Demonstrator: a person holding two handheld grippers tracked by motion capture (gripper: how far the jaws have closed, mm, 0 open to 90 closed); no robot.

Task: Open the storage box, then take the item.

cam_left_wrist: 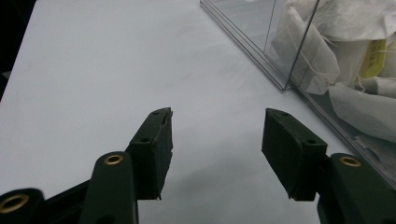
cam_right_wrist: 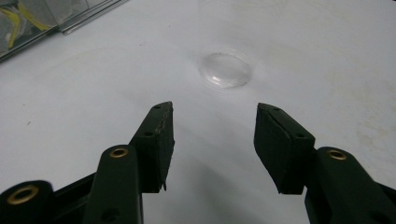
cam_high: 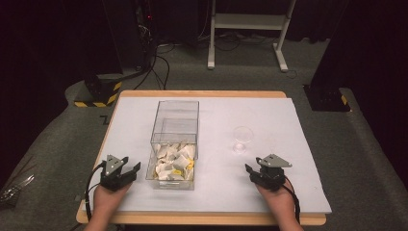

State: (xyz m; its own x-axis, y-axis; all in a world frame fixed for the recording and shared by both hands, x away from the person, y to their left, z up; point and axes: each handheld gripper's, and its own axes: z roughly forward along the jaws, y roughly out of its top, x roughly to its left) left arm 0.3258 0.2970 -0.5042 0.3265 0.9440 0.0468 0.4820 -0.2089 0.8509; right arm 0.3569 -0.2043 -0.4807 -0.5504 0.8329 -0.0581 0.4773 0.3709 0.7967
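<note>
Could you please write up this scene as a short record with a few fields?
surface: white table top on a wooden table
container: clear plastic box, open top, near end holding white tea bags
cup: clear plastic cup, upright, apart from the box, looks empty
left hand-held gripper: open, holding nothing, beside the box
right hand-held gripper: open, holding nothing, short of the cup

The high view looks forward and down over the whole desk (cam_high: 269, 192) from its near side, while each tool's camera sits low and close, the left sharing the clear box (cam_left_wrist: 299, 70), the right the clear cup (cam_right_wrist: 226, 69).
</note>
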